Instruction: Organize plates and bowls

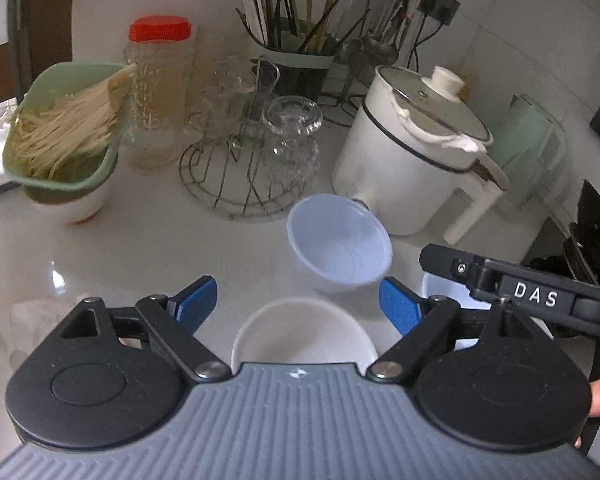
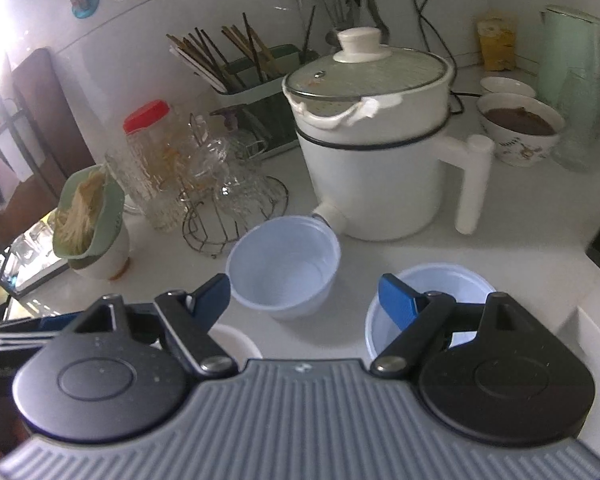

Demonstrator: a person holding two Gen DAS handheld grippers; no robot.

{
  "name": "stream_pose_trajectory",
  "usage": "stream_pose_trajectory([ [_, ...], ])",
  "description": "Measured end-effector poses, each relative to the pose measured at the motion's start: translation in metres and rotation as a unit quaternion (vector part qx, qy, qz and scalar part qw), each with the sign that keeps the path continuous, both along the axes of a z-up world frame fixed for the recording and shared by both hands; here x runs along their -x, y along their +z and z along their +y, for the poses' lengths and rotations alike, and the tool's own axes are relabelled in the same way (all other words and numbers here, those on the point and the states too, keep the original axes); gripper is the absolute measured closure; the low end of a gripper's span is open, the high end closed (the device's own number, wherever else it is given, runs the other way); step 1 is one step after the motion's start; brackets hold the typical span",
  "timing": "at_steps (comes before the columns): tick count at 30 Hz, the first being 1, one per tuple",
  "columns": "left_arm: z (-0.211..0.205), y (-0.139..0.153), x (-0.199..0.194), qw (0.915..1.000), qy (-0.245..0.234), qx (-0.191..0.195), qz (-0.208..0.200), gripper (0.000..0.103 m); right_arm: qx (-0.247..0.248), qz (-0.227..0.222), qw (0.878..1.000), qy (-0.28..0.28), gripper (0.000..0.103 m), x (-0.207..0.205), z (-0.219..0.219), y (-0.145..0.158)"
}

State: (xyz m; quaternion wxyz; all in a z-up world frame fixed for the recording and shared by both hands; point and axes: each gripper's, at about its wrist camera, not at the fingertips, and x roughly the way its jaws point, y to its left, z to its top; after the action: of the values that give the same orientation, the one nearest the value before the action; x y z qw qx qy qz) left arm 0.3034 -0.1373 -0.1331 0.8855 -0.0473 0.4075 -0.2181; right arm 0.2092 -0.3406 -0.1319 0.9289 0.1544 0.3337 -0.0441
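The left gripper (image 1: 298, 300) hung over the white counter (image 1: 120, 248) with its blue-padded jaws standing wide apart and nothing between the pads. Just below and between them lay a white bowl (image 1: 300, 332), upright, its near edge hidden by the gripper body. Beyond it, a little to the right, sat a pale blue plastic bowl (image 1: 340, 246), tilted so its mouth faced the camera; it lay close to the base of a white electric pot (image 1: 408, 160).

In the right wrist view, the right gripper (image 2: 304, 294) also had its jaws spread, gripping nothing. The same tilted blue bowl (image 2: 284, 268) lay just ahead, nearer the left finger (image 2: 210, 294). A second pale blue bowl (image 2: 440, 280) stood upright on the counter behind the right finger (image 2: 396, 300), which crossed in front of its rim; whether the pad touched that rim could not be made out. A slice of the white bowl (image 2: 232, 340) showed at the lower left, behind the left jaw.

Further back stood a wire rack (image 1: 236, 176) holding glassware, a red-lidded jar (image 1: 158, 92) and a green basket of noodles (image 1: 64, 128).
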Motion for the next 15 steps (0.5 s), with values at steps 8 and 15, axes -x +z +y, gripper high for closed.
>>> stream_pose_trajectory([
  [8,-0.017,-0.017,-0.053,0.9994,0.011,0.012,0.031,0.020,-0.004,0.032,0.999,0.016,0.040,-0.050,-0.016,-0.014],
  [15,-0.032,-0.043,-0.090,0.9974,0.015,0.013,0.070,0.037,-0.004,0.071,0.997,0.028,0.066,-0.084,-0.029,-0.038],
])
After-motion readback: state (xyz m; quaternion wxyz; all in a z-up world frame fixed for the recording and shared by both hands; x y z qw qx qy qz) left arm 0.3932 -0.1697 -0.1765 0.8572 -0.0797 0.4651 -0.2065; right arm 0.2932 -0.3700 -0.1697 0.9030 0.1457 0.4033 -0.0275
